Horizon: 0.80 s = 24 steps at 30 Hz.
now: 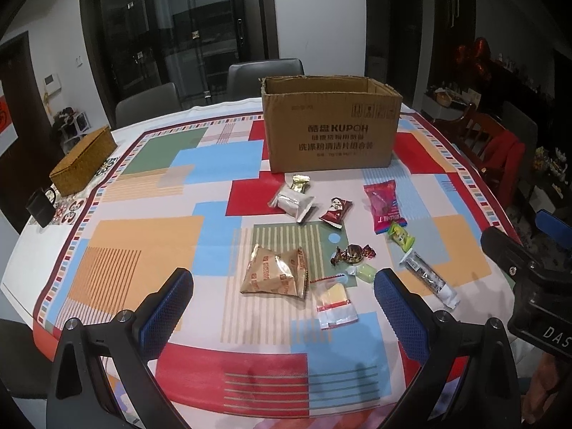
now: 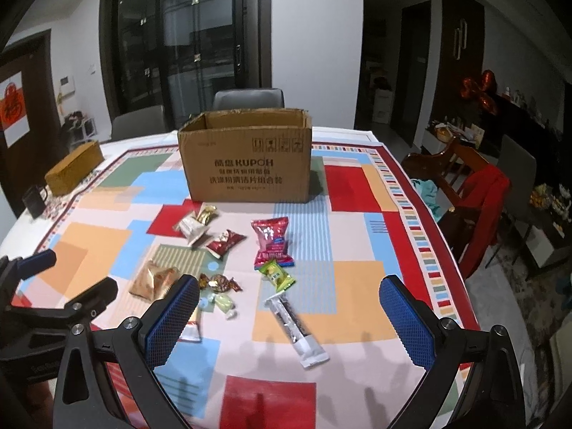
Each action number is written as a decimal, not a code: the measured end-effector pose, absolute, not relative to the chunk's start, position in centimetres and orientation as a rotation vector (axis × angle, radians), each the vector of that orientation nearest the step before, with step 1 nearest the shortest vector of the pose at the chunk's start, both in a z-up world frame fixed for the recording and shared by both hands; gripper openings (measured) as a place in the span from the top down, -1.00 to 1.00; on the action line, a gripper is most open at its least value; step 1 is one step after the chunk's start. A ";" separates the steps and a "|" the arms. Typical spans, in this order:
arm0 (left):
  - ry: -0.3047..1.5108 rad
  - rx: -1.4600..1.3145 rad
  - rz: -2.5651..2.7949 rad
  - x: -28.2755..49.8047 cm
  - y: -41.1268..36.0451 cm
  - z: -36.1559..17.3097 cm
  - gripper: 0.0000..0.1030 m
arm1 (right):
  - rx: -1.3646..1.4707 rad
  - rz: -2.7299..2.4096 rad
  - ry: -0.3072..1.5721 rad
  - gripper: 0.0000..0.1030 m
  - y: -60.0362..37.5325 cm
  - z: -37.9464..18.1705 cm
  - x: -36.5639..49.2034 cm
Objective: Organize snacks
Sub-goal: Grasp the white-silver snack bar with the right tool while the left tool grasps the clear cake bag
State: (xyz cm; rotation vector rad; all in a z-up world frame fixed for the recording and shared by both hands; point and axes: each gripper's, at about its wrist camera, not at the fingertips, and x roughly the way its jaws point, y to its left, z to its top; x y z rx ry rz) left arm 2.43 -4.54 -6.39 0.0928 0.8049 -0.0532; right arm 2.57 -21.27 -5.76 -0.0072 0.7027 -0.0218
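Patterned counter point(image 1: 150, 178) holds scattered snacks; cardboard box point(image 1: 332, 132) at 12 o'clock. Nothing gripped yet: left gripper point(image 1: 282, 300) and right gripper point(image 2: 289, 307) jaws spread. We next pinch the brown packet point(image 1: 275, 271).

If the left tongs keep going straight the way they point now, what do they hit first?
Probably the tan foil snack bag, lying nearest between the open left tongs; depth is uncertain, so this is a guess.

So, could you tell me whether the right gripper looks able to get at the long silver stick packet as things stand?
Probably yes. The right gripper is open and empty, and the long silver stick packet lies flat on the tablecloth between its fingers' line of view, apart from the other snacks, with nothing over it.
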 end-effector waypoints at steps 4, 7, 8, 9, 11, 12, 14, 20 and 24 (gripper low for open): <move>0.800 0.092 -0.057 2.8 -5.1 -7.5 -0.99 | -0.020 -0.004 0.724 -0.94 -21.8 -7.1 3.1; 0.795 0.088 -0.061 3.1 -5.6 -8.6 -0.96 | -0.029 0.009 0.736 -0.92 -22.2 -8.3 3.6; 0.797 0.083 -0.066 3.2 -5.8 -8.9 -0.94 | -0.034 0.010 0.742 -0.90 -22.3 -8.7 3.7; 0.797 0.078 -0.072 3.2 -5.9 -9.2 -0.94 | -0.036 0.019 0.751 -0.89 -22.4 -9.2 3.9; 0.788 0.078 -0.079 3.4 -6.3 -9.8 -0.94 | -0.042 0.029 0.765 -0.83 -22.7 -10.0 4.2; 0.786 0.081 -0.081 3.5 -6.6 -10.1 -0.94 | -0.048 0.033 0.774 -0.81 -22.8 -10.4 4.4; 0.798 0.076 -0.088 3.8 -6.9 -10.7 -0.94 | -0.055 0.044 0.788 -0.76 -23.0 -11.1 4.6; 0.848 0.082 -0.110 4.1 -7.8 -12.8 -0.87 | -0.056 0.079 0.819 -0.66 -23.4 -12.9 5.0; 0.865 0.095 -0.113 4.4 -8.3 -14.0 -0.76 | -0.051 0.091 0.838 -0.62 -23.6 -14.1 5.2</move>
